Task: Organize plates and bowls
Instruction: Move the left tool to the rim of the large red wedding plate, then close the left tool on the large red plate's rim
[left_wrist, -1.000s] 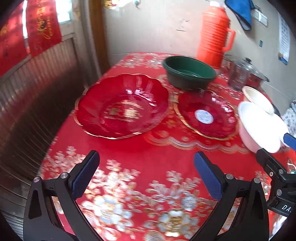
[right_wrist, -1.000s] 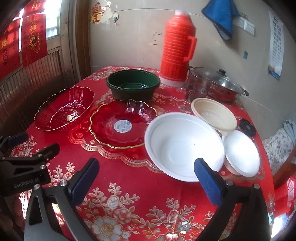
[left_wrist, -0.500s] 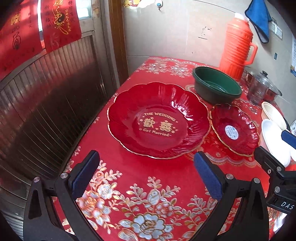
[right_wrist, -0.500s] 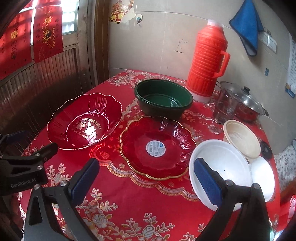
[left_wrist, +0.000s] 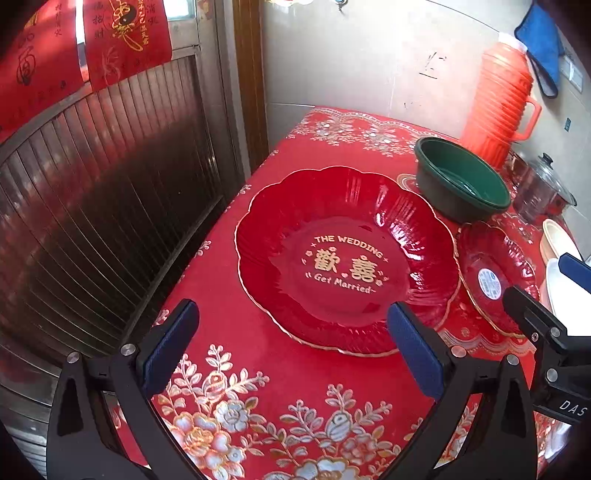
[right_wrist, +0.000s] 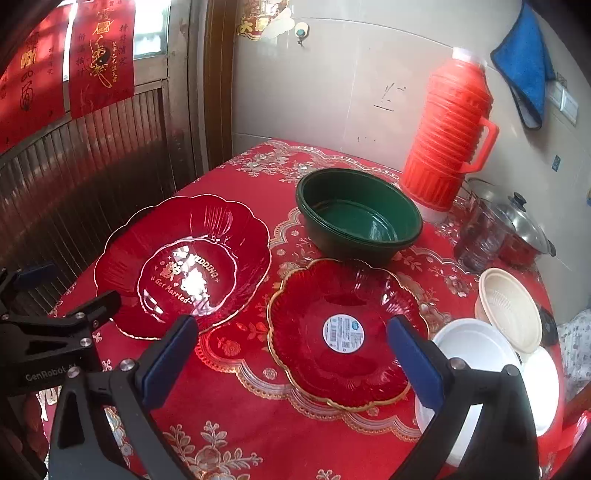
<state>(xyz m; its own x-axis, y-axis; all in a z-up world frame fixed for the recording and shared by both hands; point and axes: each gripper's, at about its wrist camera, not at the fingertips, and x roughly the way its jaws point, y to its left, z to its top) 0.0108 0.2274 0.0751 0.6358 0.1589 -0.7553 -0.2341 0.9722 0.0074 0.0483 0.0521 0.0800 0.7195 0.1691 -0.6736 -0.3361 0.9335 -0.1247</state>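
Red glass is catching light: we are seeing the big plate (right_wrist: 184, 262) lying left of the green bowl (right_wrist: 360, 218), the small plate (right_wrist: 345, 332) in front, white bowls (right_wrist: 476, 354) right. Our left gripper (left_wrist: 291, 350) and right gripper (right_wrist: 290, 354) are gaping, released, holding nothing.

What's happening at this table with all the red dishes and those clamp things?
A person is sorting plates and bowls with two hand-held grippers. Nothing is picked up: both the left gripper and the right gripper have their jaws open. The left one faces the big red wedding plate; the right faces the smaller red plate. A green bowl and white bowls sit on the tablecloth.
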